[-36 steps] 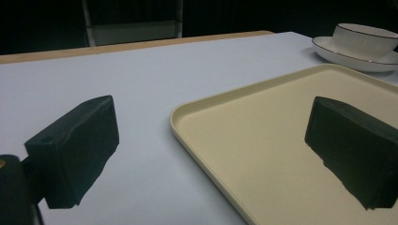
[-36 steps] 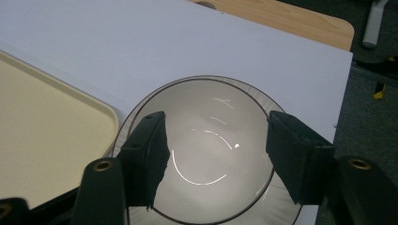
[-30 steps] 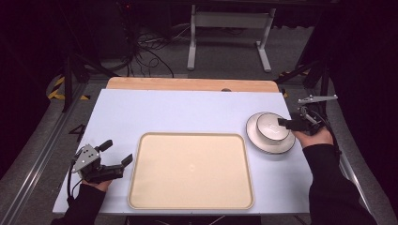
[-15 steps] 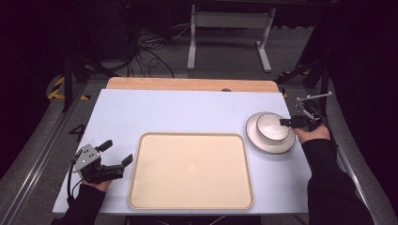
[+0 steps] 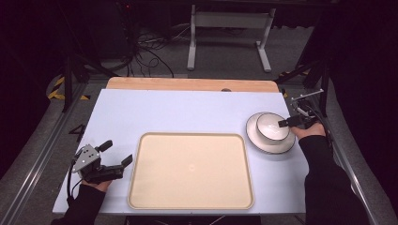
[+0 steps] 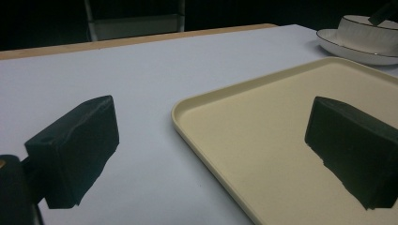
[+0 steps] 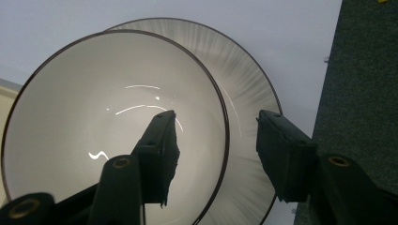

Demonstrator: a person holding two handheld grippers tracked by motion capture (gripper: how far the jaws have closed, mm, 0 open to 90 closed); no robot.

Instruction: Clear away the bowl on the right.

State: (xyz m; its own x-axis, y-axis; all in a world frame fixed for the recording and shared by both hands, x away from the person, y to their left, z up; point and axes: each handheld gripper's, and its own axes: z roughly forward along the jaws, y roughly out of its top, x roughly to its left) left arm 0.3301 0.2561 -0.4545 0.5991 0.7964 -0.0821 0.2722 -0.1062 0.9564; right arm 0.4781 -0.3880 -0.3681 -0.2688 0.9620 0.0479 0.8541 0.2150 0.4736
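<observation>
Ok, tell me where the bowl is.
In the high view the bowl sits on the plate at the table's right edge, right of the tray; the right gripper straddles its rim.

At the right edge of the high view, the right gripper [image 5: 287,122] now sits slightly higher in the frame than a second ago, its jaws spread astride the near rim of the bowl [image 5: 272,127], one inside and one outside, above the plate [image 5: 261,142].
</observation>
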